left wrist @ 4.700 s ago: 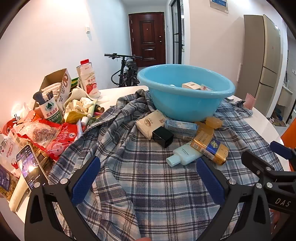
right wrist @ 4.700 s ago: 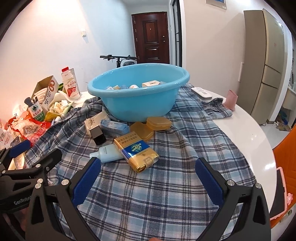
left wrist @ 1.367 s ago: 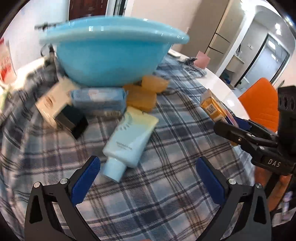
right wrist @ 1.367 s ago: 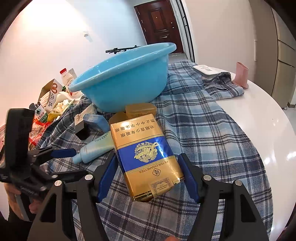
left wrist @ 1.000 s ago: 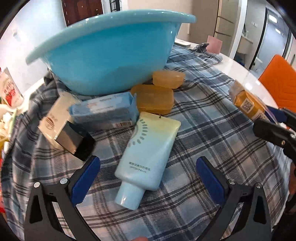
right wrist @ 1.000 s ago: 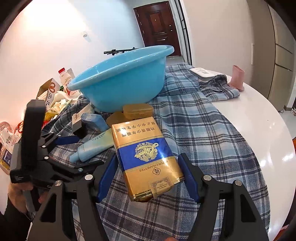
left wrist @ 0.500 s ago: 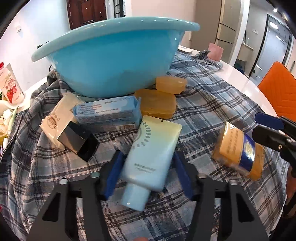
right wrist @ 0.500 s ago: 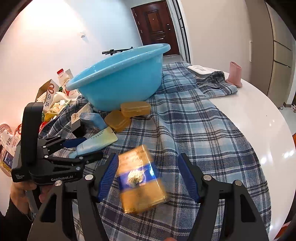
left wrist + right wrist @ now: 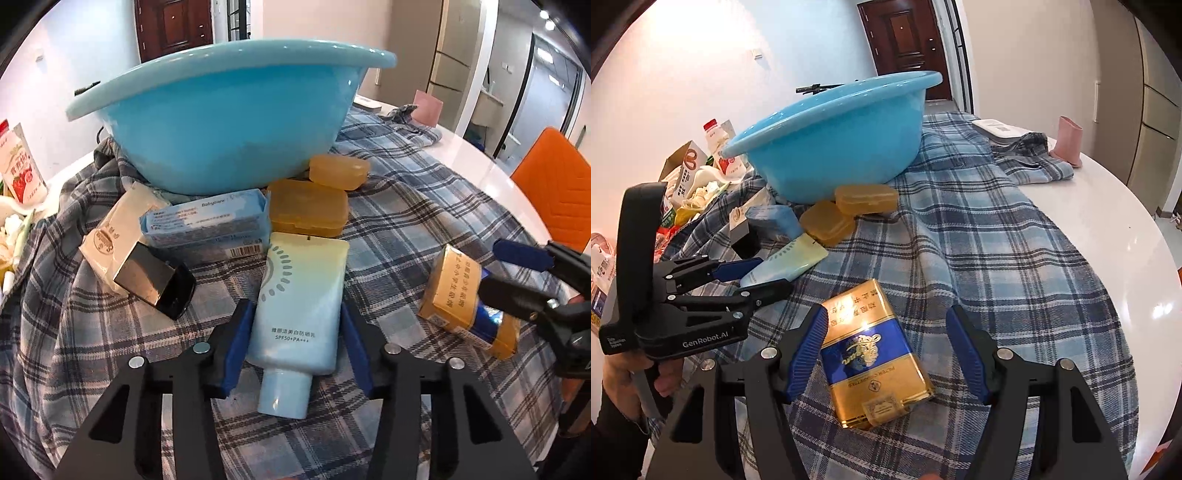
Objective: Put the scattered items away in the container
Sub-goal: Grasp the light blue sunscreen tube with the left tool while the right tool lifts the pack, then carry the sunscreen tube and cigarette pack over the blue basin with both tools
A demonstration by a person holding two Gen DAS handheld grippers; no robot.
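Left gripper [image 9: 295, 345] brackets the pale blue sunscreen tube [image 9: 301, 306], its blue pads drawn in against the tube's two long edges just above the cap — closed on it, by the look of things, though the tube lies flat on the plaid cloth [image 9: 406, 229], not yet lifted. Right gripper [image 9: 888, 350] stands open, jaws spread with clear gaps either side of the gold-and-blue carton [image 9: 873, 356], which rests on the cloth between them, well in front of the blue basin [image 9: 834, 144].

Handling, as a judgement: the tube looks soft-walled and light, so a squeeze across the middle will dent it and may let it slide; the stiffer shoulder near the cap is the surer hold. The carton looks rigid, light and glossy — best pinched across its narrow width, near mid-length, so it does not swing.

Counted in front of the basin: one tube, one carton, two amber plastic cases [image 9: 308, 212] lying against the basin's base, one blue wipes pack [image 9: 205, 225] beside them, one beige packet [image 9: 122, 225] and one black box [image 9: 155, 284] further to the basin's left. Seven things outside the basin; what lies inside it is hidden by its wall.
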